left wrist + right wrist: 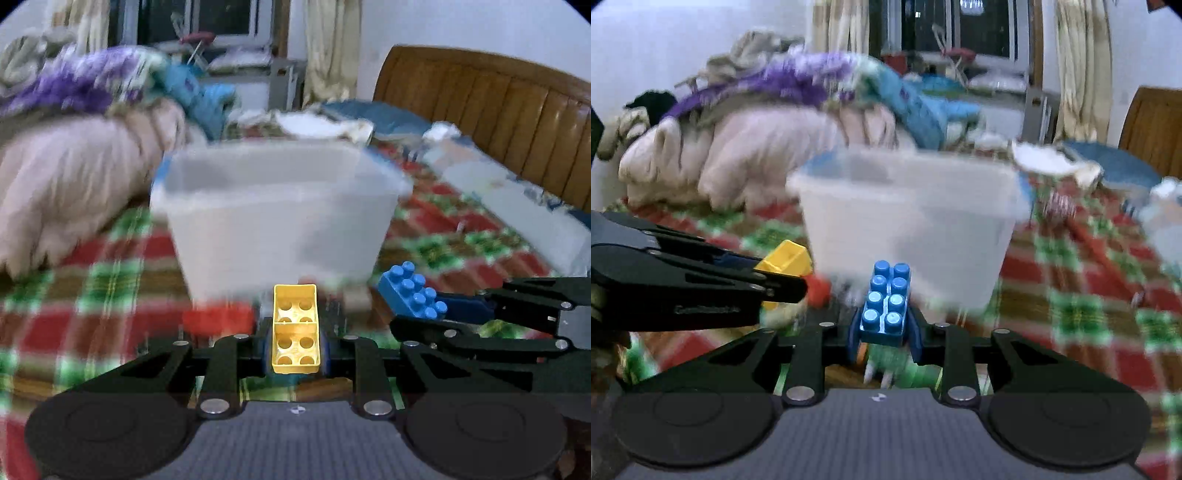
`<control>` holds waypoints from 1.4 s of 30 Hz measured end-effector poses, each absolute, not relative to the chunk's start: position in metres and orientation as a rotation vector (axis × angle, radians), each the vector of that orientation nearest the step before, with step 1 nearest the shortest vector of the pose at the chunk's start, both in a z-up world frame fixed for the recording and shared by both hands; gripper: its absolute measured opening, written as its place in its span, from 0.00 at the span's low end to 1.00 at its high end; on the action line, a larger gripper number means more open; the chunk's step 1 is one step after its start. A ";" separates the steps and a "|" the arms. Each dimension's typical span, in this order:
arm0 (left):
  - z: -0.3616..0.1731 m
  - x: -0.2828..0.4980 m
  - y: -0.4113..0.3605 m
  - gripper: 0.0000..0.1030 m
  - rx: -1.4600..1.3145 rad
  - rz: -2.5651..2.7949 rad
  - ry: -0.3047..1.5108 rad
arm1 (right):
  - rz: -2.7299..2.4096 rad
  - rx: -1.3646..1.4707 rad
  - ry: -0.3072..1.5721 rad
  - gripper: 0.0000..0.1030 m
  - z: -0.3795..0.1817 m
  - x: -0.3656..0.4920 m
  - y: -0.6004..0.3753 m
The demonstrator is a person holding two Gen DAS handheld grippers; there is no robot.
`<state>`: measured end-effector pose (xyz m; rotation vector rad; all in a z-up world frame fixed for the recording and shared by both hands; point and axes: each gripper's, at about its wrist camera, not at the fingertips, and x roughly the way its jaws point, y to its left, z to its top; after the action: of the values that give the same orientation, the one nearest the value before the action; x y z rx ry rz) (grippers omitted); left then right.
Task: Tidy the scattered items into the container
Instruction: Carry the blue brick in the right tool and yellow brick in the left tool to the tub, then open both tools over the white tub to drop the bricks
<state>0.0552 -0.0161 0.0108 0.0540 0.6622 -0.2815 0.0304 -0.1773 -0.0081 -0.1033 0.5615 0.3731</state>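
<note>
Yellow brick's (295,328) hollow underside in left claw (295,345) view only

Glossy plastic yellow brick (295,328) and blue brick (885,302); a frosted, translucent plastic container (277,214); a woven checked cloth bedspread (92,295); fluffy pink blanket (74,184); and a padded, shiny brown headboard (498,118).
</note>
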 end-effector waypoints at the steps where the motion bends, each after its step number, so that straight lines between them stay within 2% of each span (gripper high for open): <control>1: 0.019 0.063 -0.017 0.26 0.055 -0.283 0.647 | 0.366 -0.109 0.545 0.29 -0.001 0.037 -0.177; 8: 0.049 0.127 -0.022 0.26 0.068 -0.211 0.593 | 0.341 -0.092 0.524 0.29 0.024 0.104 -0.174; 21: 0.042 0.203 -0.019 0.27 0.105 -0.160 0.628 | 0.287 -0.061 0.579 0.31 0.020 0.180 -0.173; 28: 0.032 0.211 -0.017 0.55 0.110 -0.144 0.645 | 0.264 -0.101 0.599 0.44 0.008 0.188 -0.169; 42: 0.055 0.135 0.002 0.57 0.107 -0.184 0.566 | 0.285 -0.097 0.528 0.53 0.033 0.135 -0.163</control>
<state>0.1353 0.0018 0.0546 0.1069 0.5662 -0.1837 0.1353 -0.1632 0.0333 -0.0974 0.5278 0.2850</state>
